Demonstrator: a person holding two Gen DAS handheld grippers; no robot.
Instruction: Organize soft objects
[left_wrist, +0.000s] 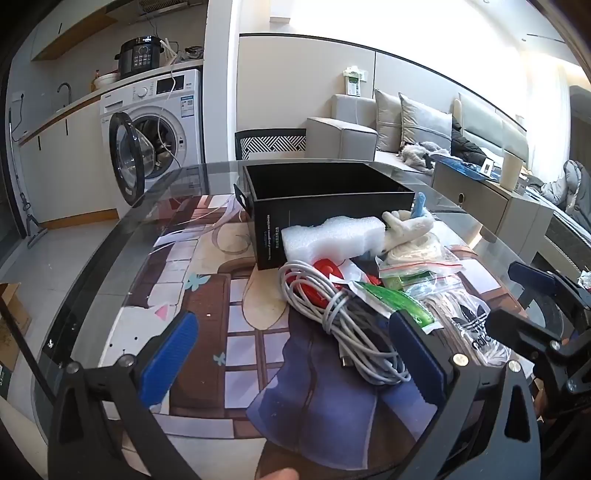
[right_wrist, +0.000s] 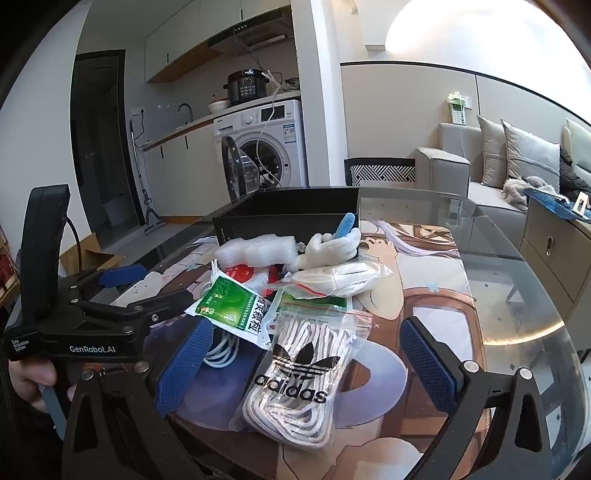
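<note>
**Both grippers wide, nothing picked yet**

Right gripper (right_wrist: 299, 362) sits nearest, jaws spread as wide as they go, straddling the bag of white laces (right_wrist: 295, 384) without touching it. Bag lies flat on the glass table (right_wrist: 517, 295), clear plastic, logo up, looks limp and slippery. Pads are well clear on both sides.

Left gripper (left_wrist: 291, 354) same story: jaws wide, empty, hovering over the coiled grey cable (left_wrist: 347, 332). The person's hand (right_wrist: 29, 380) is on its handle at the left of the right-hand view.

Outward from there, the pile: green sachet (right_wrist: 225, 302) lying on the cable and touching the lace bag's top edge, a second zip bag of white cord (right_wrist: 343, 277) behind it, something red (right_wrist: 242, 273) half buried, a white foam block (left_wrist: 332, 240) leaning against the black box (left_wrist: 325, 195), and a white plush toy (right_wrist: 328, 243) with a blue bit sticking up, right at the box's near wall. Box looks empty from here, open top.

My read: start of the job, first pick not made. Box is the likely destination. Next move for the right side: drop down, close across the lace bag's narrow width, lift. Watch for the plastic sliding out of the pads, and the sachet dragging along since it overlaps. Cable coil is loose; a grab on one loop could unravel it.
</note>
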